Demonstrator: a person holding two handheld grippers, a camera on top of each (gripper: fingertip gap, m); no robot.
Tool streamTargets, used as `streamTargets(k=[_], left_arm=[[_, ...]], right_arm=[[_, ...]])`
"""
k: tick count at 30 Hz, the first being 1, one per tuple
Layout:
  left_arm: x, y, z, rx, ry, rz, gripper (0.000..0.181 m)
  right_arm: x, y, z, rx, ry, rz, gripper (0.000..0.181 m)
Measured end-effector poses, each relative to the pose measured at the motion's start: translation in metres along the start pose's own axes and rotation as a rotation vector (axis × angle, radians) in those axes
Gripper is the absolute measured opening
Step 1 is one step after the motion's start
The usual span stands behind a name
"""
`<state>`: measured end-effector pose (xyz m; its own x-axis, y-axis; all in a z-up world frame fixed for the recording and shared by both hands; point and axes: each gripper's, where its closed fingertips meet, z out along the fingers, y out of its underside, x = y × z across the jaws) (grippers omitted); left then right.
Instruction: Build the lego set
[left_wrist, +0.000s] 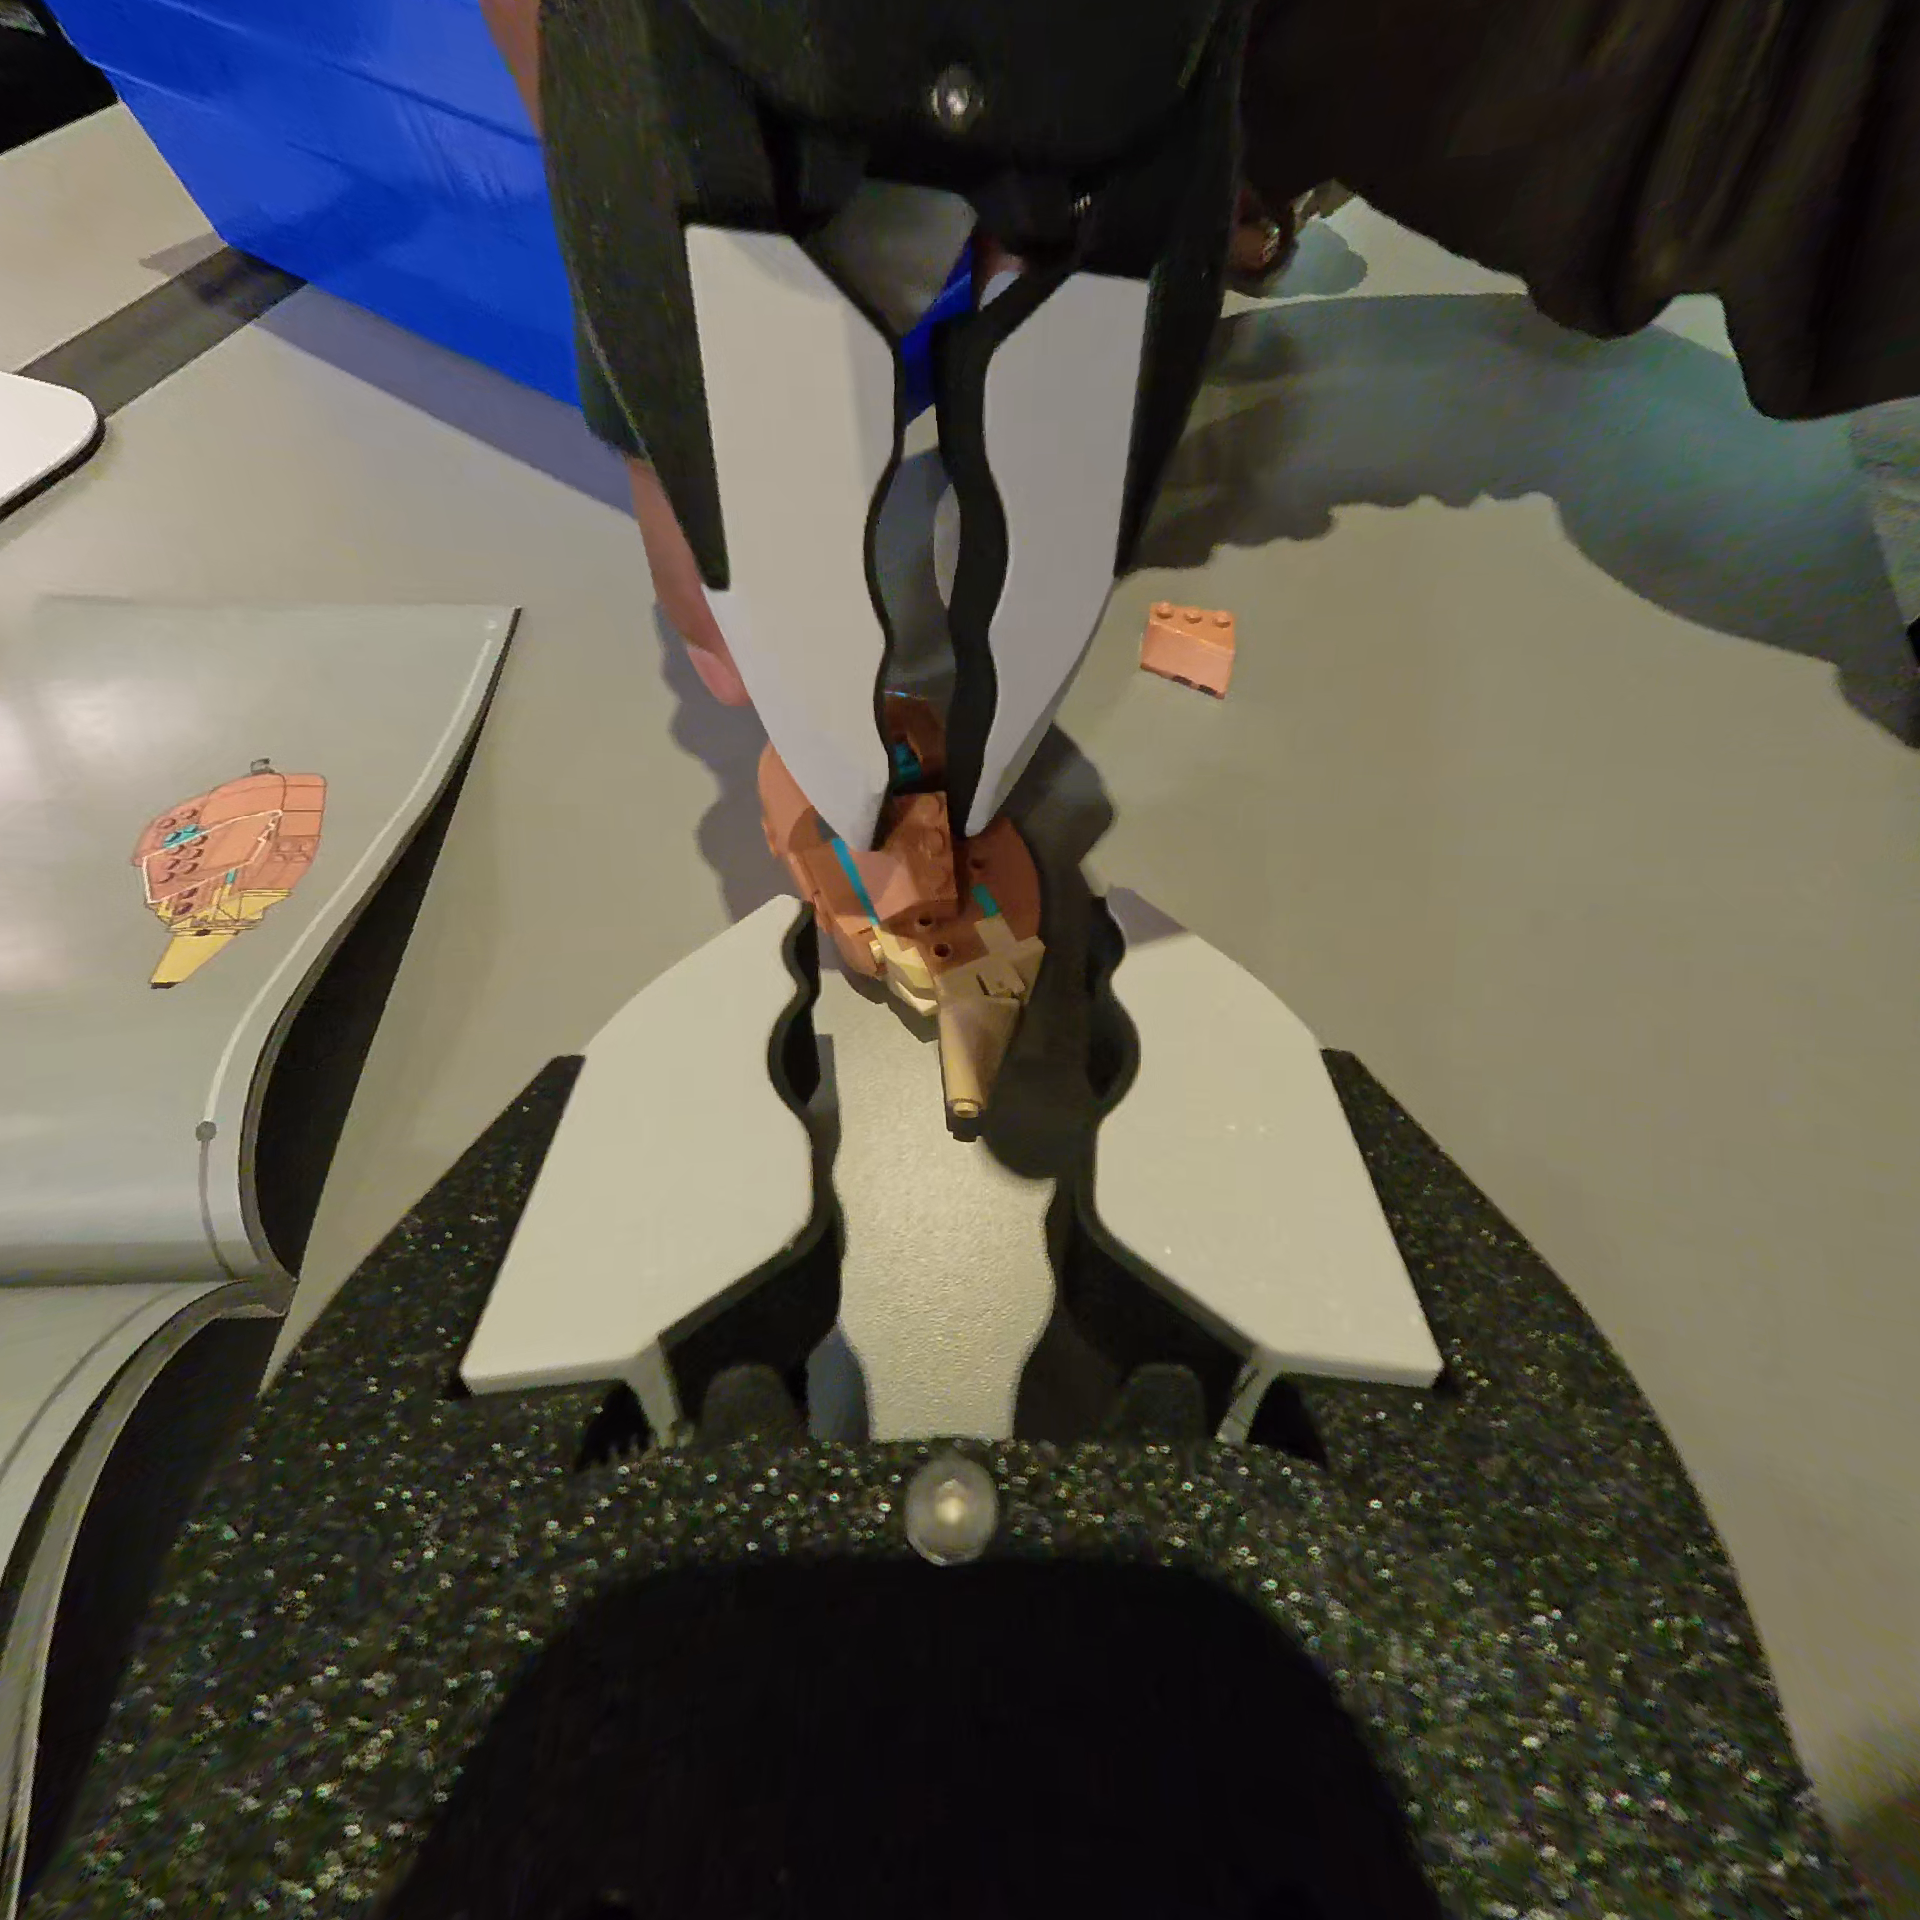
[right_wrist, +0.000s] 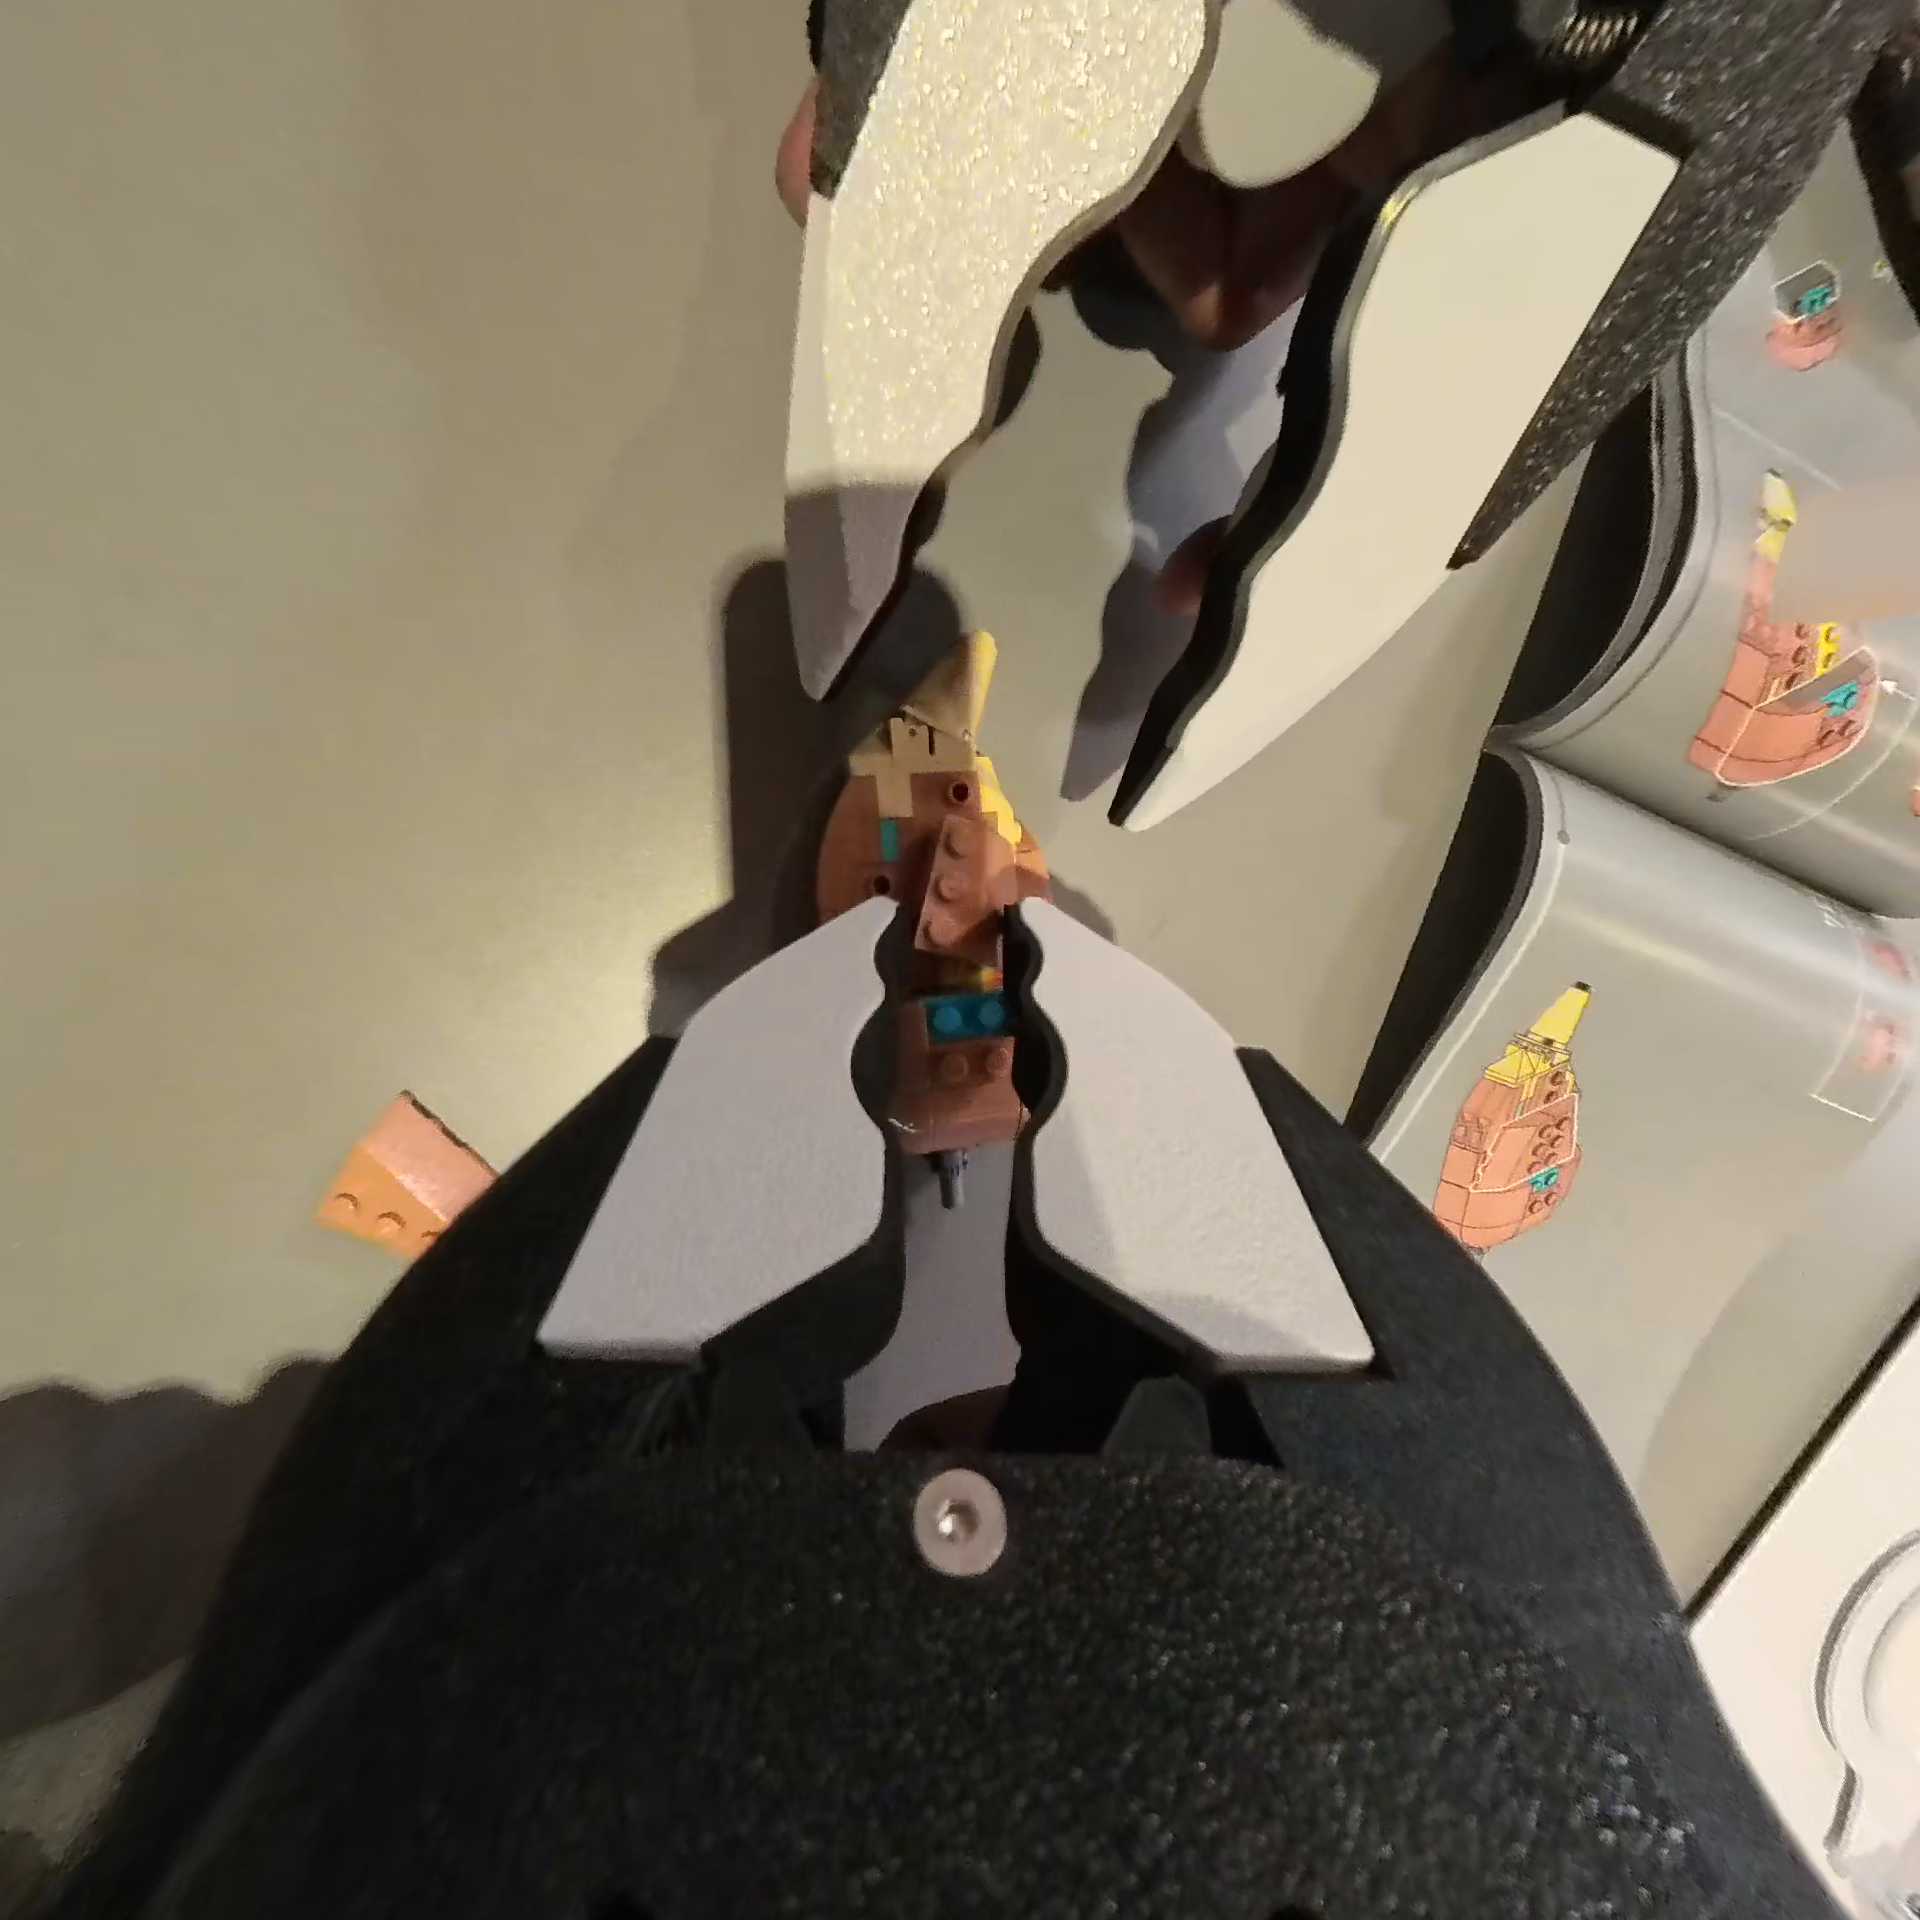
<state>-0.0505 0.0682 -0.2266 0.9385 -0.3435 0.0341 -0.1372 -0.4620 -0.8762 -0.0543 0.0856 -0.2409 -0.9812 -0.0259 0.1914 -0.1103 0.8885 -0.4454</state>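
Right gripper (right_wrist: 951, 914) is clamped narrow on the brown lego model (right_wrist: 940, 862) sitting on the worktop (right_wrist: 312, 520), while the left gripper (left_wrist: 951, 914) hangs wide open around its tan nose. If that pinch skews, bricks could pop off, I reckon. Spare brick (left_wrist: 1190, 649) lies nearby.

The right tongs (right_wrist: 956, 925) are covering the back half of the lego model (left_wrist: 914, 914) in the left wrist view, and whether their tips are pinching a brick there is too hard to tell. In the right wrist view the tongs' black body is hiding one corner of the loose pink brick (right_wrist: 400, 1179). The instruction booklet (right_wrist: 1662, 1039) is running off the right edge — its far pages are blurring out.
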Motion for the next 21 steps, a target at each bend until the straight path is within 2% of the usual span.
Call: streamTargets(k=[7, 12, 17, 21], left_arm=[[0.002, 0.001, 0.001, -0.012, 0.006, 0.009, 0.050], [0.002, 0.001, 0.001, -0.013, 0.005, 0.009, 0.050], [0.002, 0.001, 0.001, -0.014, 0.000, 0.007, 0.050], [-0.002, 0.002, 0.002, -0.021, -0.027, -0.006, 0.049]], right_arm=[[0.002, 0.001, -0.001, -0.010, -0.002, -0.006, 0.018], [0.000, -0.002, -0.006, 0.022, 0.034, 0.014, 0.026], [0.000, -0.005, -0.023, 0.131, 0.174, 0.115, 0.038], [-0.006, 0.004, -0.038, 0.224, 0.332, 0.240, 0.039]])
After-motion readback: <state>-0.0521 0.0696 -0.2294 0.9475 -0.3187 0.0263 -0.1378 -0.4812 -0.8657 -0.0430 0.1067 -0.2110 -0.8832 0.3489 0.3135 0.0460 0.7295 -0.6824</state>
